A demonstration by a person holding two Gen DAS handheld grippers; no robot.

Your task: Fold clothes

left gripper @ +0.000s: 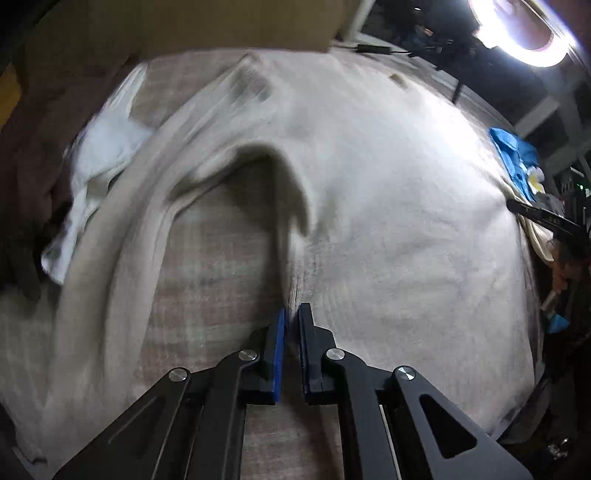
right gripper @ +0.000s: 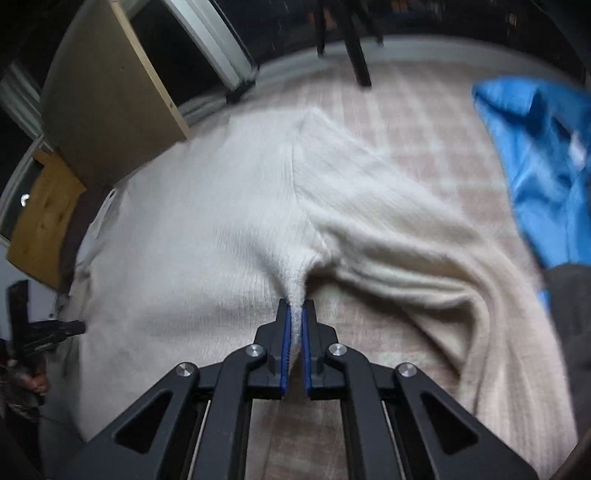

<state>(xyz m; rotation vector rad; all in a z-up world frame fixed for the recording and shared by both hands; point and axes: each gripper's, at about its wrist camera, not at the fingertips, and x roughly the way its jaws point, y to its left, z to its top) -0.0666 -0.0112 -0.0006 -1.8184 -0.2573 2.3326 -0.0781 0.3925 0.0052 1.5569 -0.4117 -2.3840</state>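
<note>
A cream knitted sweater [left gripper: 388, 221] lies spread on a checked pinkish cover [left gripper: 214, 266]. One sleeve [left gripper: 110, 240] curves away to the left in the left wrist view. My left gripper [left gripper: 291, 314] is shut on the sweater's edge just below the armpit fold. In the right wrist view the sweater [right gripper: 221, 240] bunches into a pinched ridge at the other armpit. My right gripper [right gripper: 296, 310] is shut on that ridge, with cloth showing between the blue pads. Its sleeve [right gripper: 443, 266] bends off to the right. Each gripper also shows at the other view's edge: right gripper [left gripper: 535, 218], left gripper [right gripper: 48, 336].
A blue garment [right gripper: 535, 166] lies at the right, with dark grey cloth [right gripper: 569, 314] below it. A white garment [left gripper: 96, 155] sits left of the sweater. A wooden board [right gripper: 110, 103] leans at the back left, dark chair legs [right gripper: 354, 48] stand behind. A ring light [left gripper: 524, 33] glares.
</note>
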